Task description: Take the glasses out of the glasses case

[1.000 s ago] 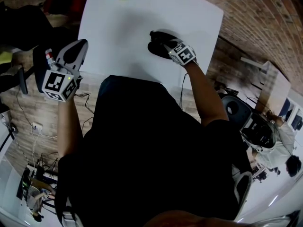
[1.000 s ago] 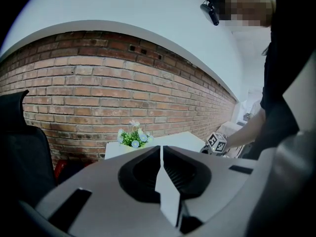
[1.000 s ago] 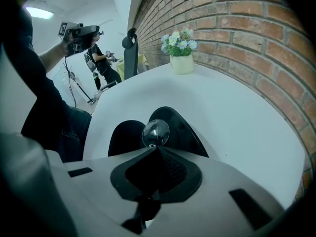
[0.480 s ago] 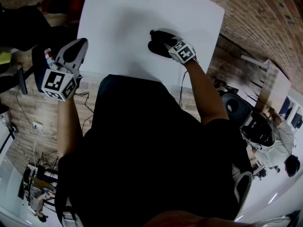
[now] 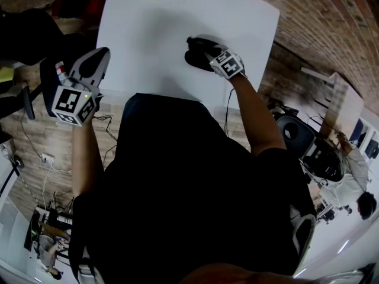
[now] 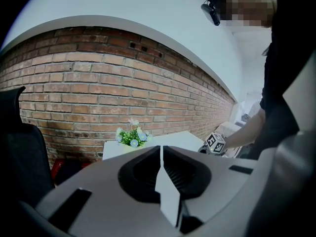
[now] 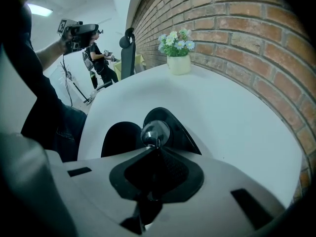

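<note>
Table (image 5: 148,34): R claw (image 7: 157,144) pinches glasses (image 7: 155,131), lens fwd.

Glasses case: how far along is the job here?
Done: the glasses case looks open on the white table. In hand: the right gripper is shut on the glasses, one lens showing at its tips, over the case. Left: lifting them clear. The left gripper is shut and empty, away from the table.
</note>
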Demonstrator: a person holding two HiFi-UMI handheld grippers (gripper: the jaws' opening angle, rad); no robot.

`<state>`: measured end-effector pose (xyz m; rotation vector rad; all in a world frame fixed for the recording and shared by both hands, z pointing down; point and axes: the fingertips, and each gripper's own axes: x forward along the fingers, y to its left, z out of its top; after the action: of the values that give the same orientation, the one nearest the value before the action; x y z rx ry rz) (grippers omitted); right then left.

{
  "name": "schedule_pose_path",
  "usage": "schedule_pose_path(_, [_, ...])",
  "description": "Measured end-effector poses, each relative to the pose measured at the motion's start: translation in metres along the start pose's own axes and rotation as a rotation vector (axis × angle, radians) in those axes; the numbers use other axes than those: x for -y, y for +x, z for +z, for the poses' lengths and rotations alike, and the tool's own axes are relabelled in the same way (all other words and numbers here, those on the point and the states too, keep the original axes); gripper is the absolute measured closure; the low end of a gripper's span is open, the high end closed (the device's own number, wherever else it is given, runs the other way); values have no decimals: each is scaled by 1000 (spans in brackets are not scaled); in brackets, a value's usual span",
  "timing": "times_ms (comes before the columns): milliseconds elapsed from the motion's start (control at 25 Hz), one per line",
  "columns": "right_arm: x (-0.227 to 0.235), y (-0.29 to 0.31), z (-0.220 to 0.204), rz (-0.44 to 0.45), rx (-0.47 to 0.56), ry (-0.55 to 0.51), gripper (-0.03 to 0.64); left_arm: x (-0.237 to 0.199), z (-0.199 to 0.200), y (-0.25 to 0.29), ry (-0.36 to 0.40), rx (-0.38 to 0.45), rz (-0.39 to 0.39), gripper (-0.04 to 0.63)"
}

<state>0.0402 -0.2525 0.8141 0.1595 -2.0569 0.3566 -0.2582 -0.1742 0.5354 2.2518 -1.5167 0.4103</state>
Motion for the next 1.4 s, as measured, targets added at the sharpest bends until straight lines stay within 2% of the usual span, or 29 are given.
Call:
schedule_pose_path(760, [4,-16,-5,-65,50,58,557,13,5,-14,15,25,-10,571])
schedule_pose_path(1040, [3,-38,-1,-63,113,163,557,21,11,-18,32,35,-22,571])
schedule_pose_path(1400, [-1,-64,-3,-93,161,235,557,33,21,-19,53,49,-49,571])
